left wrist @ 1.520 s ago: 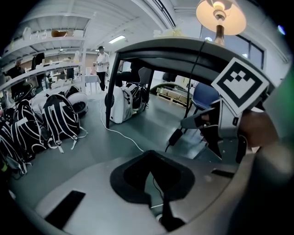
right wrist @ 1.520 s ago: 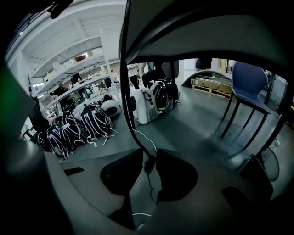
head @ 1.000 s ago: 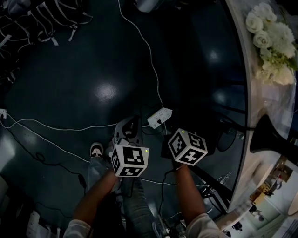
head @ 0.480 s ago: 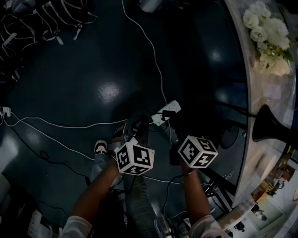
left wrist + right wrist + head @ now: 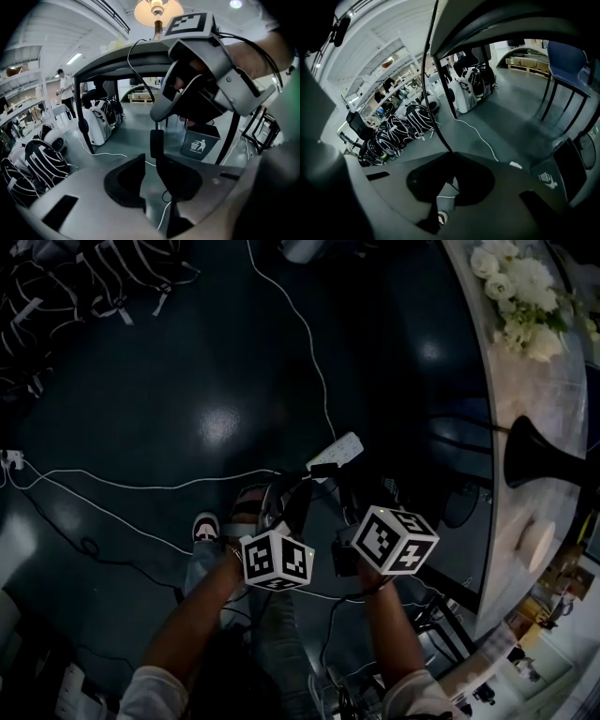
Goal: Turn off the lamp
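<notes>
Shows the lamp [image 5: 158, 10] lit on the tabletop [image 5: 112, 56]. Below the tabletop, clamps the right hand-held gripper [image 5: 453, 152] closed on the black cord [image 5: 436, 127]. Holds the left hand-held gripper [image 5: 151, 158], jaws a little apart, just beneath the cord's switch [image 5: 156, 143].

Open workshop hall: polished grey floor [image 5: 216, 381] crossed by white cables [image 5: 302, 334] and a power strip [image 5: 336, 448], striped backpacks [image 5: 66, 277] heaped far left, strip lights [image 5: 75, 58] overhead.

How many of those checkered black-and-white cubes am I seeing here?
2. The left cube rides on the left gripper, the right cube on the right gripper, which pinches a black cord. They sit side by side above the dark floor. No others show.
</notes>
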`<state>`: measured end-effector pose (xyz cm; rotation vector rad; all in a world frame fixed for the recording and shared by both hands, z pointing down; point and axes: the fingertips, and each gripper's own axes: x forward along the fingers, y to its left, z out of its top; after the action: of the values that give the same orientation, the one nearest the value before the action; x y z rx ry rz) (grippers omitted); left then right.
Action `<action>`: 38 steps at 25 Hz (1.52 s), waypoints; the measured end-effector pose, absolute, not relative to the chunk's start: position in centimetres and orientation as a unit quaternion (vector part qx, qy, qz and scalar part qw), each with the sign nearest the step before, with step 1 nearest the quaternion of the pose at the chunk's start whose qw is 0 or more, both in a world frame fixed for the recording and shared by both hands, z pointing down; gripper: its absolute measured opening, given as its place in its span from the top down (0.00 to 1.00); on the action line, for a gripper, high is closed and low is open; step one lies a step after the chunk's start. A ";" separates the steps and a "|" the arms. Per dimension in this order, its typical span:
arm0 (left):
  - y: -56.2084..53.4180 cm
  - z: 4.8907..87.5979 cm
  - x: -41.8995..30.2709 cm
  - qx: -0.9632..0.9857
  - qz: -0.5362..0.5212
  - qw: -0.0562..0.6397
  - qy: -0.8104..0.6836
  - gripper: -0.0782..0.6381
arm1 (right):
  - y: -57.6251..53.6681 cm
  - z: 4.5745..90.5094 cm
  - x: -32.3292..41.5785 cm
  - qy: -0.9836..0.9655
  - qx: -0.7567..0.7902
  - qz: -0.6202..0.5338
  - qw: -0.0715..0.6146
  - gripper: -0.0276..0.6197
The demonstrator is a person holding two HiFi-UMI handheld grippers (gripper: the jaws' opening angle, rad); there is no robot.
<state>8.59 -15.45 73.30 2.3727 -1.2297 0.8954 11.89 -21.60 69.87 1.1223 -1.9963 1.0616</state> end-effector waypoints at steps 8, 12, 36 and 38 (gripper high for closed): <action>-13.5 72.4 8.8 0.870 0.272 0.176 -0.371 0.78 | -18.9 68.2 10.2 -0.785 0.366 0.394 0.306 0.94; -12.5 71.6 8.4 0.896 0.263 0.186 -0.307 0.73 | -17.6 66.5 9.1 -0.843 0.250 0.367 0.303 0.94; -11.0 68.4 10.5 0.934 0.299 0.171 -0.096 0.72 | -14.1 64.2 8.5 -0.900 0.001 0.267 0.345 0.94; -10.9 68.4 10.7 0.934 0.303 0.169 -0.087 0.72 | -13.9 64.3 8.7 -0.899 -0.005 0.263 0.351 0.94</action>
<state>10.74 -10.86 68.38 2.6552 -0.2475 0.8626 8.69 -13.95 64.26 -0.0134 -2.3273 0.6809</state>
